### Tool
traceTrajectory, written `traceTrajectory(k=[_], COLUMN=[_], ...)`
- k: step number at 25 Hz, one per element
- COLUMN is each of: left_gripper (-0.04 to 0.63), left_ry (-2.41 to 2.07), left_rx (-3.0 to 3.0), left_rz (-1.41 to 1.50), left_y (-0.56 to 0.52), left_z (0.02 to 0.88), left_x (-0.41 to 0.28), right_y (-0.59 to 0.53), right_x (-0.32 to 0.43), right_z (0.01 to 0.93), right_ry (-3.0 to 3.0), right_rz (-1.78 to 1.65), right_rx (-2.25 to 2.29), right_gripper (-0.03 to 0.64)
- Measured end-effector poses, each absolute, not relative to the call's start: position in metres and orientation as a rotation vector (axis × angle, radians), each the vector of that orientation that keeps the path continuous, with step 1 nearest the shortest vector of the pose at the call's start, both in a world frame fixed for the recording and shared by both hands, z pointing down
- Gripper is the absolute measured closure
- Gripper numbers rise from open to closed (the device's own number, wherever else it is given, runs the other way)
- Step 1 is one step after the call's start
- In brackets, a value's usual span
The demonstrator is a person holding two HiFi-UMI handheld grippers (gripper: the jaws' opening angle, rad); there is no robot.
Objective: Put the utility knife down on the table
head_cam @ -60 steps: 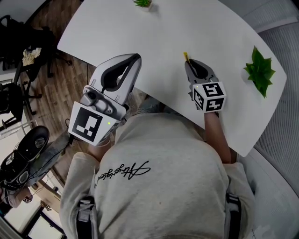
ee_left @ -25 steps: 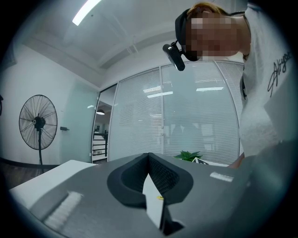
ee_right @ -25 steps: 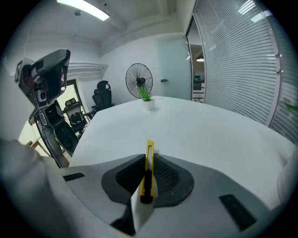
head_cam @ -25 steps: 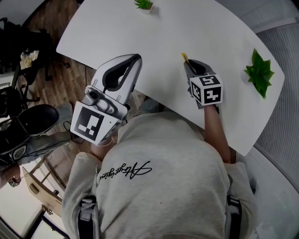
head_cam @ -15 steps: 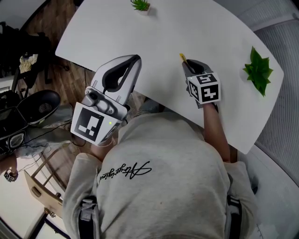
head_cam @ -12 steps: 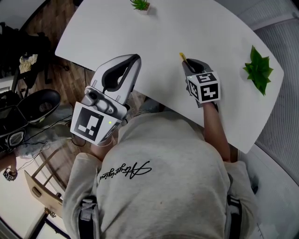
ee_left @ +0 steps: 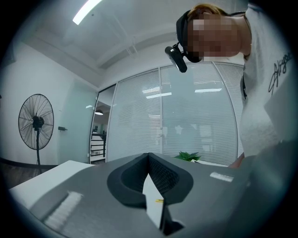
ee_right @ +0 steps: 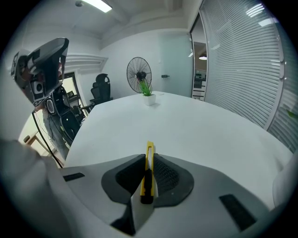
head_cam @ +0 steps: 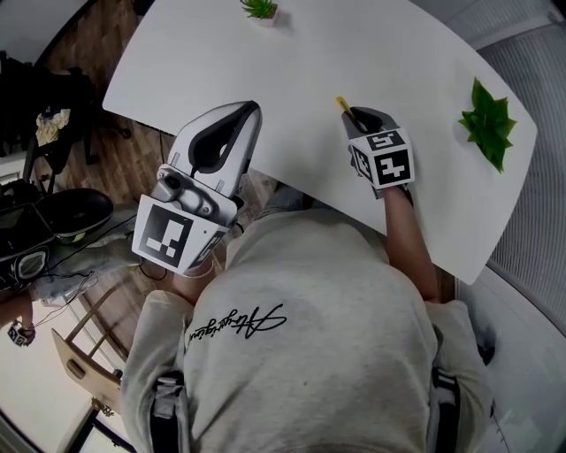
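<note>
Right now the utility knife (ee_right: 148, 175) is pinched edge-up between the right gripper (ee_right: 148, 160) jaws, yellow body with a black slider, its front end sticking out past the jaw tips. In the head view only the yellow tip (head_cam: 341, 104) shows ahead of the right gripper (head_cam: 354, 115), over the near part of the white table (head_cam: 354, 44). Whether the tip touches the tabletop cannot be told. The marker cube (head_cam: 383, 159) sits on the back of that gripper, with the person's forearm behind it.

The left gripper (head_cam: 250, 109) is pressed together with nothing between the jaws, confirmed in the left gripper view (ee_left: 148, 155). It is held at the table's near edge, mostly over the wood floor (head_cam: 133, 150), and well apart from the knife.

Containers: a small white pot (ee_right: 149, 100) holds a spiky green plant (ee_right: 146, 88) at the far edge of the table; the head view shows it at the top (head_cam: 259, 8). A second leafy green plant (head_cam: 486, 124) sits at the table's right end; its container is not visible.

The tabletop directly ahead of the knife is bare white surface.

Surroundings: a standing fan (ee_right: 138, 74) and a black office chair (ee_right: 101, 95) beyond the table, slatted blinds (ee_right: 242, 69) on the right, and the person's grey sweatshirt (head_cam: 309, 336) filling the lower part of the head view.
</note>
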State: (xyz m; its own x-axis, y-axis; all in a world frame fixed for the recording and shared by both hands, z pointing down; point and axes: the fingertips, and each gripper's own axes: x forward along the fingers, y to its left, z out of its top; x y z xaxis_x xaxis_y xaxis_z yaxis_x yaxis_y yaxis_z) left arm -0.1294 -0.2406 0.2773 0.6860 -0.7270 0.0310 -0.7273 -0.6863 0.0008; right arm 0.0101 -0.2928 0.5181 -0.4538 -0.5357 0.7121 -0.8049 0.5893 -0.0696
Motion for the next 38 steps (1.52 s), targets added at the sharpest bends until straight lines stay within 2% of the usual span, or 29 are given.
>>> traceTrajectory(k=[38], left_gripper=[0.597], left_ry=[-1.191], left_rx=[2.926], left_rz=[0.027], left_y=[-0.244], left_z=[0.264], left_x=[-0.119], right_y=[-0.291], right_x=[0.007], right_z=[0.520], right_ry=[-2.159], right_rz=[0.568], right_rx=[1.028], right_gripper=[0.545])
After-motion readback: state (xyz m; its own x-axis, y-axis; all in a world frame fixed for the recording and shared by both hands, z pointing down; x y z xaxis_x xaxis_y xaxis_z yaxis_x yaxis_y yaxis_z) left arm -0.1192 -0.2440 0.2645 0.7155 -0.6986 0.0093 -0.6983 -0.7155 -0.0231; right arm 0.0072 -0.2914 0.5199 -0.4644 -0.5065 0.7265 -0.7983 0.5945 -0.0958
